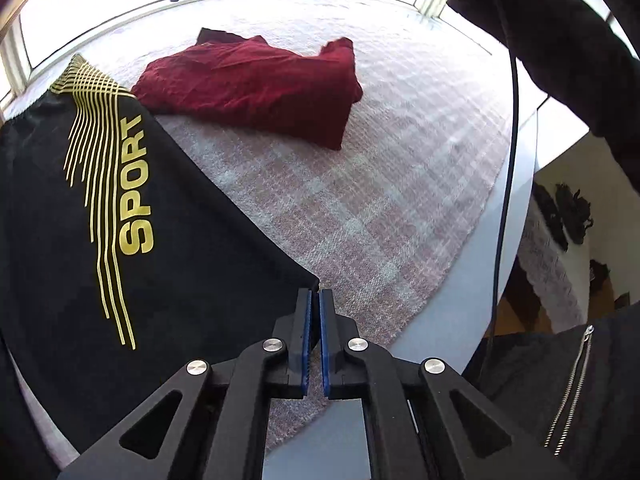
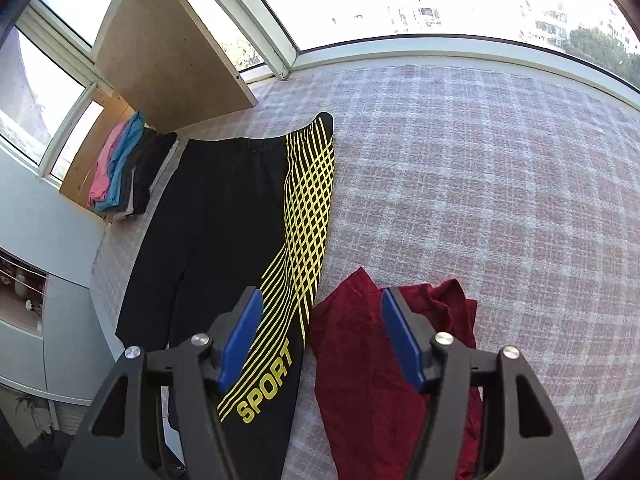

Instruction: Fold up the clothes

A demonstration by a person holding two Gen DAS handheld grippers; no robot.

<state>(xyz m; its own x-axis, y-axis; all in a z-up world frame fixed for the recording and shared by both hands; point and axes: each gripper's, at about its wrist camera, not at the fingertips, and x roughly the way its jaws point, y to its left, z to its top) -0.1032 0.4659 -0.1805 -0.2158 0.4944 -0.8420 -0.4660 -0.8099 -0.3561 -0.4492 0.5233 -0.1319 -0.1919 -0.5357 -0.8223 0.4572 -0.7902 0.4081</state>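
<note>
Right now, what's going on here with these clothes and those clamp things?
A person is folding laundry with a two-finger gripper in each hand. The left gripper is shut on a corner of the black SPORT shorts, which lie spread on the checked cloth. The right gripper is open, above the shorts and the crumpled red garment beside them. Folded clothes are stacked nearby.

black pants (image 1: 80, 200) cut off left, red garment (image 2: 380, 380) cut off below

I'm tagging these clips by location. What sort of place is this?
Probably a home, likely a sunlit room or enclosed balcony by big windows. Black SPORT pants and a red garment lie on a checked cloth over a table, with folded clothes stacked on a wooden shelf.
</note>
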